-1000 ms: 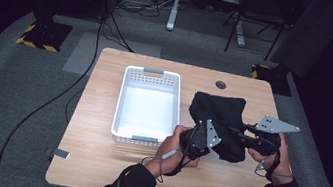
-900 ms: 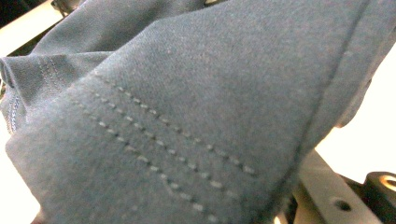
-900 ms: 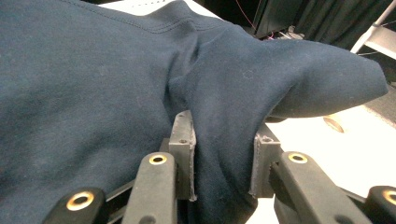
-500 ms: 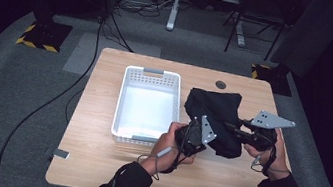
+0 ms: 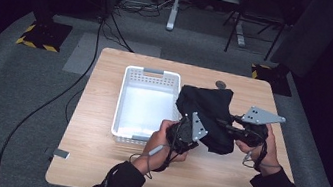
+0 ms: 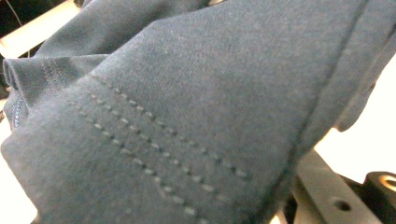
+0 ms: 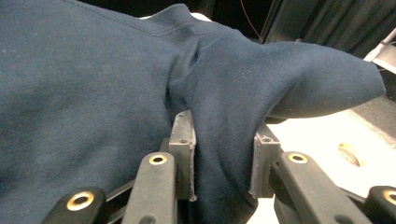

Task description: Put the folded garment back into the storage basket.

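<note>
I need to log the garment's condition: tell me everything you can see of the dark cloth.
The cloth is a dark navy knit garment, soft and matte, with rows of stitching along a hem. It is bunched and partly lifted over the table, right of the white basket, its near edge overlapping the basket's rim. The left gripper and right gripper are each shut on a fold of it.

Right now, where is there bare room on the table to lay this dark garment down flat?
The wooden table is bare left of the white basket, along the near edge before both hands, and in a strip behind the basket. The basket itself holds nothing. It is crowded right of the basket: the dark garment hangs bunched between the left gripper and right gripper.
</note>
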`<state>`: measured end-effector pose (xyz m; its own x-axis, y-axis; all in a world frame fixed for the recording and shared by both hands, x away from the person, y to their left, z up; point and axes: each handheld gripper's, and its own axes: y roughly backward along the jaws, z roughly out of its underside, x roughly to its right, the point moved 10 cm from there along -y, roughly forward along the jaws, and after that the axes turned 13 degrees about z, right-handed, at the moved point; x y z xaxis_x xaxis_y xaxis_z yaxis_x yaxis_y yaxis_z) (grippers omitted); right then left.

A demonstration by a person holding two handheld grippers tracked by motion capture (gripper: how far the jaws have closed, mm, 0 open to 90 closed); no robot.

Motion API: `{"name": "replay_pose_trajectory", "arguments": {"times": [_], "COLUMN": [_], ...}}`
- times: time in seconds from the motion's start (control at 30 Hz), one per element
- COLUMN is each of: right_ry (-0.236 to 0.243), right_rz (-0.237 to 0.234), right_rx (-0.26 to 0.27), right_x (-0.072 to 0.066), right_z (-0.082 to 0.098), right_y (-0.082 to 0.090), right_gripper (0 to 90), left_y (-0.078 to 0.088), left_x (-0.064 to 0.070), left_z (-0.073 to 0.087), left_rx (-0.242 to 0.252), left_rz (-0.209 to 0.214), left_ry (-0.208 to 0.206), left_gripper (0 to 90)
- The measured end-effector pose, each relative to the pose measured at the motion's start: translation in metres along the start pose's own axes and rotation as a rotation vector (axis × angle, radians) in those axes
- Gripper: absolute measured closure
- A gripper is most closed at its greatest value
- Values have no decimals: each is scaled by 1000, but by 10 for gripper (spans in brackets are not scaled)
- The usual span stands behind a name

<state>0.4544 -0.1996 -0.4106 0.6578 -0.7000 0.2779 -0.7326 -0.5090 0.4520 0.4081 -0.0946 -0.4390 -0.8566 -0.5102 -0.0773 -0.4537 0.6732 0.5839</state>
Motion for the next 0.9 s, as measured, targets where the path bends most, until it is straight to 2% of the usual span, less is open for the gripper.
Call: {"name": "replay_pose_trajectory", "arguments": {"times": [0.63,0.9], "right_ry": [11,16], "right_rz": [-33,-58], "right_rx": [18,23], "right_x": [-16,-28], "right_z": [-18,-24], "right_y": [-16,-28], "right_gripper": [685,685], "left_y": [20,29], "left_x": [-14,-21], "left_z": [13,25], "left_rx": [-5,-12], "left_rz": [-36,-52], "left_ry": [16,34], "left_gripper": [692,691]}}
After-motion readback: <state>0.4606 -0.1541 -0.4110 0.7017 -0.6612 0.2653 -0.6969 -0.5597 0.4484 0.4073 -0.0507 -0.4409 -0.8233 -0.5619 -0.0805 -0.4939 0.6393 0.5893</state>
